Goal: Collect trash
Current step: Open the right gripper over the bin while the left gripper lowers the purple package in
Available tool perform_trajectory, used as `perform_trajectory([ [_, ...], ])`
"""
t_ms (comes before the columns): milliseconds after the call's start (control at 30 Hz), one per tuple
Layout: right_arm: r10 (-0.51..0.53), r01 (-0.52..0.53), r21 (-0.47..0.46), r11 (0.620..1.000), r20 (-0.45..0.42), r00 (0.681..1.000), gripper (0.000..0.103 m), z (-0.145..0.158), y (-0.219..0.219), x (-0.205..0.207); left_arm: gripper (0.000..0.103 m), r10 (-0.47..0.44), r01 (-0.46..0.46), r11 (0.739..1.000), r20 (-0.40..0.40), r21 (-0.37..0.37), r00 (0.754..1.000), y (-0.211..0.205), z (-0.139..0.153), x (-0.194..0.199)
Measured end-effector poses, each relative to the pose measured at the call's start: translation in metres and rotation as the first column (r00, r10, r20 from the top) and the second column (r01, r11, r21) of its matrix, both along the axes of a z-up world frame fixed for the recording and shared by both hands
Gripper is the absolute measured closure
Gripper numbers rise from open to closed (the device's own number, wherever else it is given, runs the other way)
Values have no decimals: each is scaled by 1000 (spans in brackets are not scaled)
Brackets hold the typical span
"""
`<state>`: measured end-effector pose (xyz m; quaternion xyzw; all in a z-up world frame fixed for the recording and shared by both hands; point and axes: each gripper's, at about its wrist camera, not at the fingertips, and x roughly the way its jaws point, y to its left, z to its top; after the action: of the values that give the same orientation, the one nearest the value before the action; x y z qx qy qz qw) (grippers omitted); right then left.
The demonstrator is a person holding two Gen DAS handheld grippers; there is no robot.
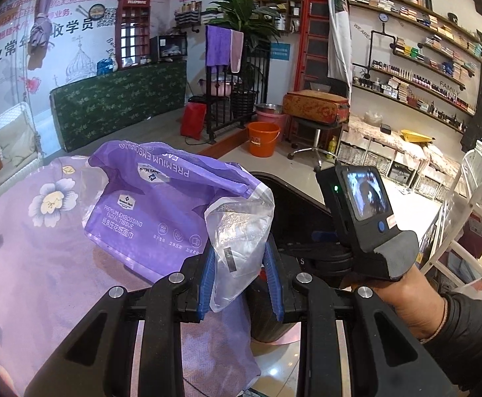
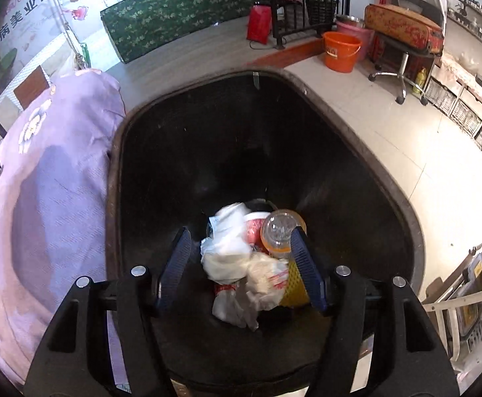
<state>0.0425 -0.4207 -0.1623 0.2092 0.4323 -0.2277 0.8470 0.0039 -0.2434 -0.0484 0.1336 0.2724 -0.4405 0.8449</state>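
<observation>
**Right wrist view: bin stocked, one wrapper still to go in**

- Bin (image 2: 357, 172): large, black, standing on the floor just beside the bed. Holds a heap at its bottom.
- Bedspread (image 2: 49, 198): purple with flowers, touching the bin's left rim.
- Tissue wrapper (image 1: 161, 211): purple and clear plastic, empty and crumpled. In the left wrist view it hangs over the bedspread, near the bin but not yet above its mouth.
- Heap in the bin: white crumpled bags (image 2: 231, 248), a clear bottle (image 2: 279, 230), a red cup (image 2: 254, 228), a yellow mesh piece (image 2: 295, 284).
- Right gripper (image 2: 241, 264): jaws spread, nothing pinched; it points down into the bin, the heap lying loose below it. Its drop looks done.
- Left gripper (image 1: 239, 281): jaws drawn close, pinching the wrapper's clear end.

Step in hand, as judged: binning the wrapper. The next move calls for carrying the left gripper across over the bin mouth, clear of the right gripper, then parting its jaws.
</observation>
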Motion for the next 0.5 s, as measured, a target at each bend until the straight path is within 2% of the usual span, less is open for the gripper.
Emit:
perform_trajectory([
  [100,-28,29,-25,999,35,999,35,13,-4,-6,76,-29,29,1000,3,8,1000,-9,-1,-1],
  [233,-65,69,-42,997,72,995,35,31,-14,-15,76,-72,72,997,-40,15,997,-25,-6,-1],
  [367,-101,108,-60,992,110,989,34,45,-23,-25,76,-113,115,993,-32,36,993,-44,-12,-2],
  [500,-140,151,-69,986,140,980,28,54,-31,-39,75,-175,177,982,-26,62,984,-65,-22,-5],
])
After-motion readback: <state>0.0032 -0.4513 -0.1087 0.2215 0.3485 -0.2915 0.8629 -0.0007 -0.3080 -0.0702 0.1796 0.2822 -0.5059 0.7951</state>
